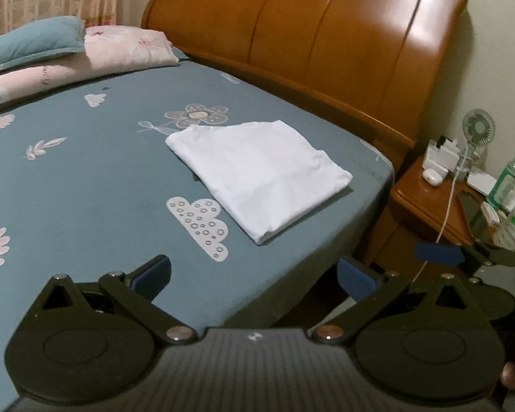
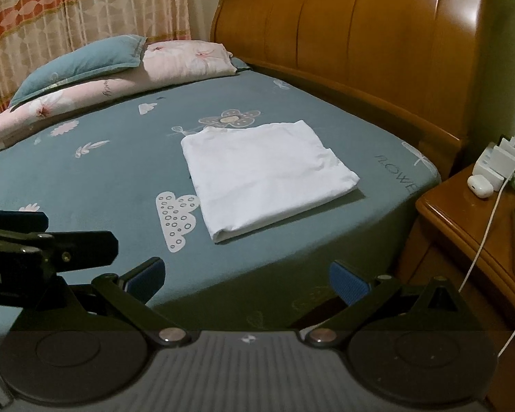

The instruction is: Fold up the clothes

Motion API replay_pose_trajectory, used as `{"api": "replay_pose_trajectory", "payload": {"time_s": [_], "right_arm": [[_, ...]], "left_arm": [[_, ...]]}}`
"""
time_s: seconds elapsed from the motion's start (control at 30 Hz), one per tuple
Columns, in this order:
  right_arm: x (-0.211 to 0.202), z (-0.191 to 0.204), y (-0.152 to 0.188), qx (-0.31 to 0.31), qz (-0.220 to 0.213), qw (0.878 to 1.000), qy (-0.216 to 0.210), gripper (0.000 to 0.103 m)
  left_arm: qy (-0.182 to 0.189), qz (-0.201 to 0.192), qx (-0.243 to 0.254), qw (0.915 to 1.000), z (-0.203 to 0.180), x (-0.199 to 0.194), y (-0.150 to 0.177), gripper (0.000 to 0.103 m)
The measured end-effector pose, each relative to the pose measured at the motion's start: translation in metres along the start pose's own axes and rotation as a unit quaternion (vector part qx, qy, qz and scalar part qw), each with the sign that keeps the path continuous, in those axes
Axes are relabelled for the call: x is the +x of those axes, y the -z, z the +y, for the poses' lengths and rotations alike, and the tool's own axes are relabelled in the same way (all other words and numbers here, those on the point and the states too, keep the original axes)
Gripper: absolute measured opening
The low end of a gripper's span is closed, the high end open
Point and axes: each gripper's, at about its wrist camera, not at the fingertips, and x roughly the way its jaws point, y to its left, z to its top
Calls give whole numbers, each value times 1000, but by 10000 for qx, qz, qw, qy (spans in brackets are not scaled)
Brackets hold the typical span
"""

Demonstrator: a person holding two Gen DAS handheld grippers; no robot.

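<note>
Folded white garment (image 1: 257, 178) flat on bed (image 1: 86, 185); left gripper (image 1: 254, 274) and right gripper (image 2: 247, 278) spread, empty. Green bottle (image 1: 508, 178) only in left view.

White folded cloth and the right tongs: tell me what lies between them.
Only bare blue bedsheet, seen in the right wrist view. The cloud print sits left of that line. The white folded cloth lies untouched; the right tongs are open.

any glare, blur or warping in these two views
Left wrist view: glare streaks on the wooden headboard, nightstand clutter blurred, black vignette corners. Right wrist view: bed edge bows from fisheye, folded white garment sharp, casting a soft shadow.
</note>
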Motion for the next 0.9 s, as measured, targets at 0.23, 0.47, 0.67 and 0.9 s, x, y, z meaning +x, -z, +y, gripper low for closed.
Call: {"api": "replay_pose_trajectory", "payload": {"time_s": [0.23, 0.47, 0.67, 0.9], "right_arm": [[7, -3, 0, -36, 71, 9999, 95, 103], [15, -6, -6, -105, 104, 9998, 97, 103], [24, -4, -15, -262, 175, 9995, 30, 103], [33, -2, -15, -346, 306, 9989, -107, 103]], "left_arm": [[77, 135, 50, 9999, -7, 13, -3, 102], [30, 126, -96, 9999, -3, 16, -6, 102], [2, 118, -230, 9997, 2, 17, -9, 102], [-50, 141, -237, 9996, 5, 19, -11, 102]]}}
